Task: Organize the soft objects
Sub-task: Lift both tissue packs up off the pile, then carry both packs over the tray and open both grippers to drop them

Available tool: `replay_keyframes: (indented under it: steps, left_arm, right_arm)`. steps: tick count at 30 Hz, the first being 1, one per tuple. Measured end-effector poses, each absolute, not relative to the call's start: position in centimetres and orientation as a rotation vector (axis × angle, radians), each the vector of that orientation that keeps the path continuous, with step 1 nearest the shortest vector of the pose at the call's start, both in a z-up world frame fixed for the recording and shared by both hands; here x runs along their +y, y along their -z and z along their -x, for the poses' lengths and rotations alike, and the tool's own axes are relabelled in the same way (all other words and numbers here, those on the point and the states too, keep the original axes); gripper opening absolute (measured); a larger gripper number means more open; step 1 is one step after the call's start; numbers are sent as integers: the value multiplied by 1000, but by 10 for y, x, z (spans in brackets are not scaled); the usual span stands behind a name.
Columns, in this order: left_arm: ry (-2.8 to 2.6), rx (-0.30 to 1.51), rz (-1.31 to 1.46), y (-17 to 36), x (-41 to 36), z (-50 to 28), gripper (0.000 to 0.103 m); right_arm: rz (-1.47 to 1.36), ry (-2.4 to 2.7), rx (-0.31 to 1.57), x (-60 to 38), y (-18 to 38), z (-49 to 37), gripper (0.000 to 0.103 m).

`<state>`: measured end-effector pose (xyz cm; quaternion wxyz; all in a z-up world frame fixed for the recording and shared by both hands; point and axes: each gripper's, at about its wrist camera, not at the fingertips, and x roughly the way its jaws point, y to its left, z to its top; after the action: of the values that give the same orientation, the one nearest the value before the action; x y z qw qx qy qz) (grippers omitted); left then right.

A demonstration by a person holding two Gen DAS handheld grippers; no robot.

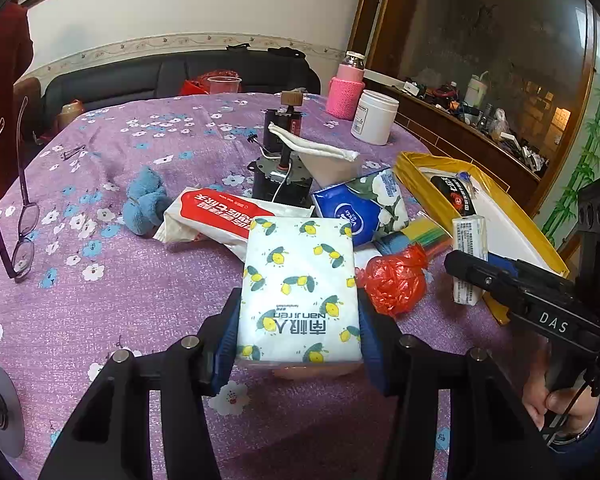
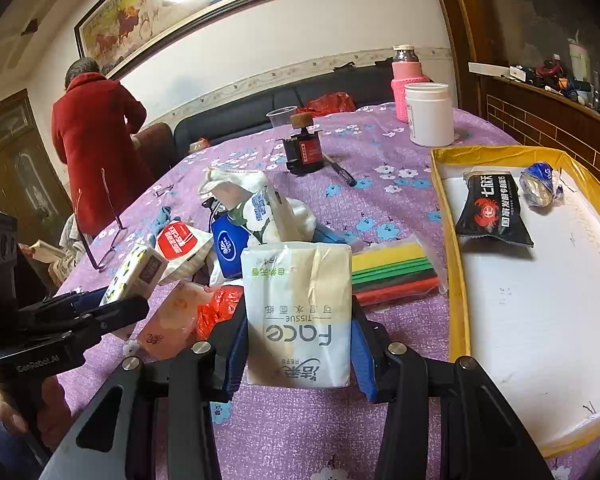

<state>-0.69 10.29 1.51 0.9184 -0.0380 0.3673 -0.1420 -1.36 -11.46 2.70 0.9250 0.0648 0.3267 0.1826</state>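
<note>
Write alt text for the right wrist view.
The right gripper clamps a white Face tissue pack above a purple floral tablecloth. Just to its right lies a yellow-rimmed white tray holding a black snack packet; more tissue packs and coloured sticks are piled behind.

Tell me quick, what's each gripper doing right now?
Left gripper: closed on the lemon-print tissue pack.
Right gripper: closed on the Face tissue pack.

A lemon-print tissue pack (image 1: 298, 288) lies tilted beside the yellow tray (image 2: 452, 216). A white "Face" tissue pack (image 2: 298, 312) lies nearer to that tray.
</note>
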Motion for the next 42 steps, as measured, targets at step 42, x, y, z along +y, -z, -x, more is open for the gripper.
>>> replay_keyframes:
  steps: [42]
  left_arm:
    - [647, 800, -87, -43, -140, -16, 52]
  right_arm:
    - [-428, 7, 571, -332, -53, 37, 48]
